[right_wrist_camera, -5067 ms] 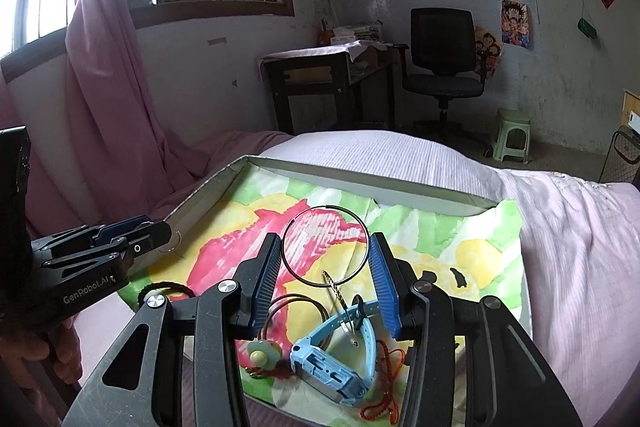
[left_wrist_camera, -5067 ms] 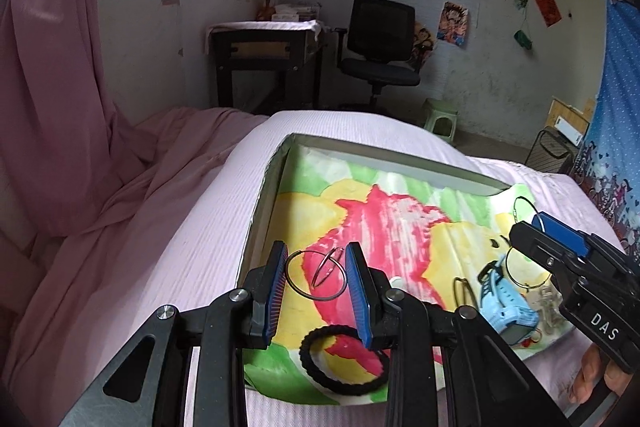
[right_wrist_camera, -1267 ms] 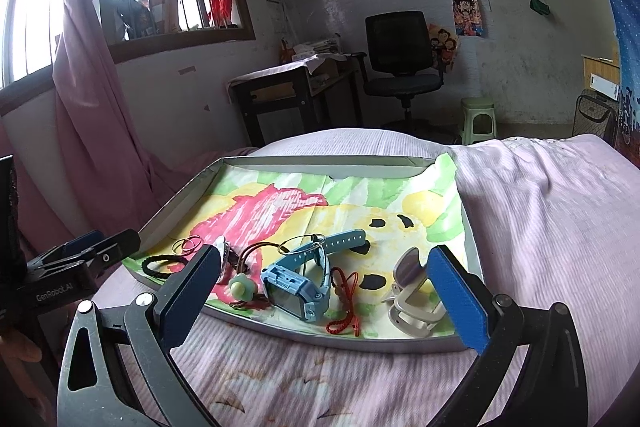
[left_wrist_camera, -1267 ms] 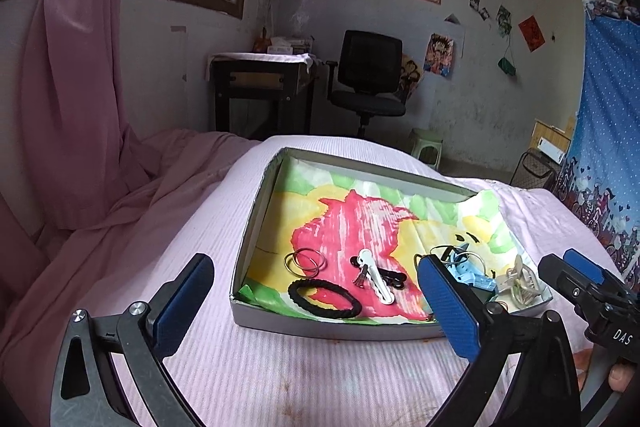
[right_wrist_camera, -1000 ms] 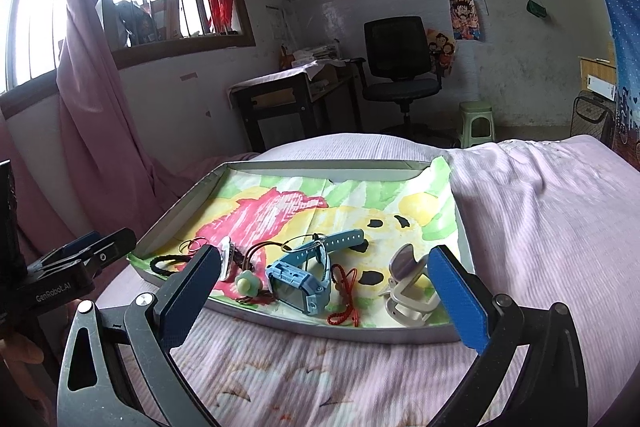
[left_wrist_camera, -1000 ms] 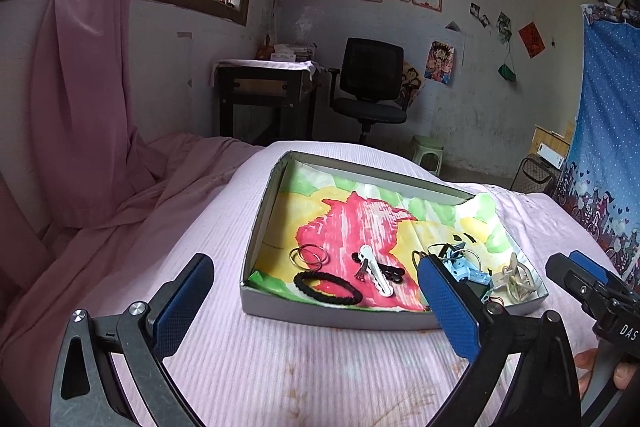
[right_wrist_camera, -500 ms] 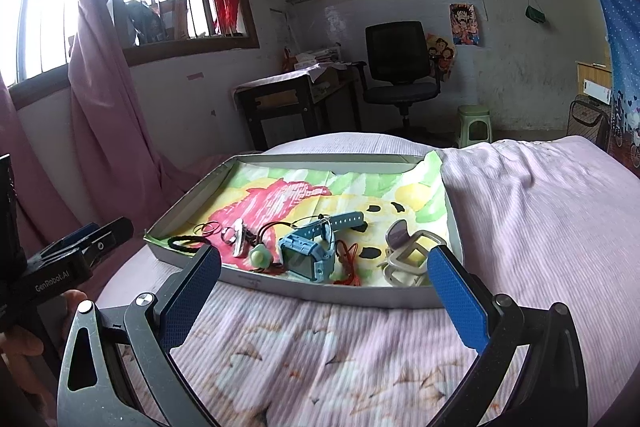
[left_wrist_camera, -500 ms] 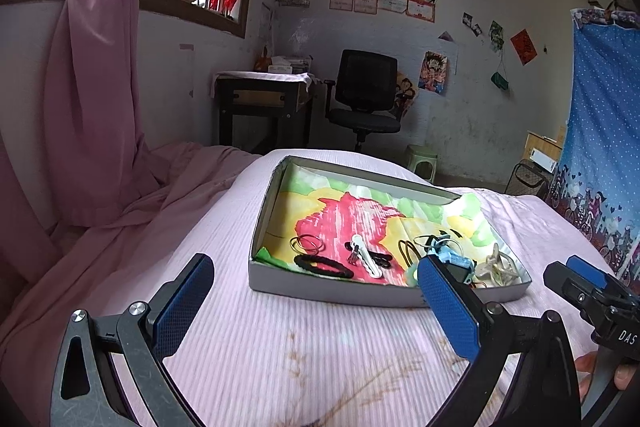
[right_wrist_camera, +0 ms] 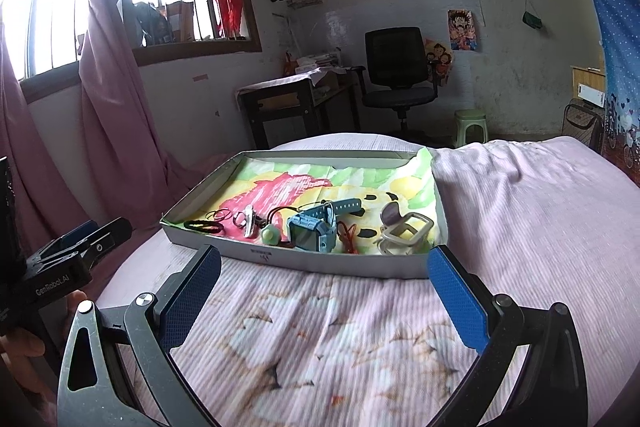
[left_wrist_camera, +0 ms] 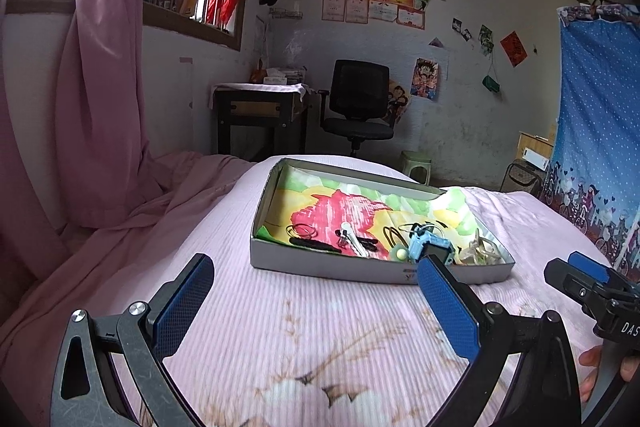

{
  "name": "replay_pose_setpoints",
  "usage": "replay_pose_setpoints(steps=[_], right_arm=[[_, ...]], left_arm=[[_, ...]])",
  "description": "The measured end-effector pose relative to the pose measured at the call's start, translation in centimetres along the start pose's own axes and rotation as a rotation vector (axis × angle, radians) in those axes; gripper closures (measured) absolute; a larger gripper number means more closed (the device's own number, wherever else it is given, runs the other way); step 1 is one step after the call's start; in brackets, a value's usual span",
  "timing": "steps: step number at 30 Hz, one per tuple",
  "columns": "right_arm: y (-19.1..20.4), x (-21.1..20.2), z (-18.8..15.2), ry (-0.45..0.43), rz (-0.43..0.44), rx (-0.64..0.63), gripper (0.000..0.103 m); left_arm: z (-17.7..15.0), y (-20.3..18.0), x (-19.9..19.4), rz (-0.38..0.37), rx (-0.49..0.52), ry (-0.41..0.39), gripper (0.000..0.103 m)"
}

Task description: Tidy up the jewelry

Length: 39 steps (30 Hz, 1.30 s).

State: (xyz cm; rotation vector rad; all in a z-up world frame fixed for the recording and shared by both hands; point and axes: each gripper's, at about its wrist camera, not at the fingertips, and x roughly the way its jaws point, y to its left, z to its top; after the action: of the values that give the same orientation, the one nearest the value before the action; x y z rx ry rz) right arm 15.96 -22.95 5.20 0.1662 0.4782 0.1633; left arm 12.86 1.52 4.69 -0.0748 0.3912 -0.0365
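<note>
Blue watch (right_wrist_camera: 310, 227) strap pointing away

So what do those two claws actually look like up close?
Both match: black metal frames with silver bolts and two fingers faced in textured blue pads. The left claw reads "GenRobot.AI" in white on its side; the right claw shows white letters "DAS". No cables or sleeves show.

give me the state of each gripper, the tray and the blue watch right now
left gripper: open, empty, above the bedsheet
right gripper: open, empty, short of the tray
tray: lidless, flat on the bed, holding the jewelry
blue watch: lying inside the tray, near its front wall
</note>
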Motion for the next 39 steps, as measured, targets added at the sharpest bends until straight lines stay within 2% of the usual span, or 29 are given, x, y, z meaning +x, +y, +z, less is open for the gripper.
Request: replay_pose_setpoints(steps=[22, 39], right_arm=[[0.1, -5.1, -3.9, -0.008, -0.005, 0.021, 0.001], [1.1, -7.6, -6.5, -0.018, -0.027, -0.022, 0.001]], left_arm=[[-3.7, -1.0, -5.2, 0.000, 0.027, -0.033, 0.001], [-6.9, -0.3, -7.5, 0.009, 0.020, -0.041, 0.001]])
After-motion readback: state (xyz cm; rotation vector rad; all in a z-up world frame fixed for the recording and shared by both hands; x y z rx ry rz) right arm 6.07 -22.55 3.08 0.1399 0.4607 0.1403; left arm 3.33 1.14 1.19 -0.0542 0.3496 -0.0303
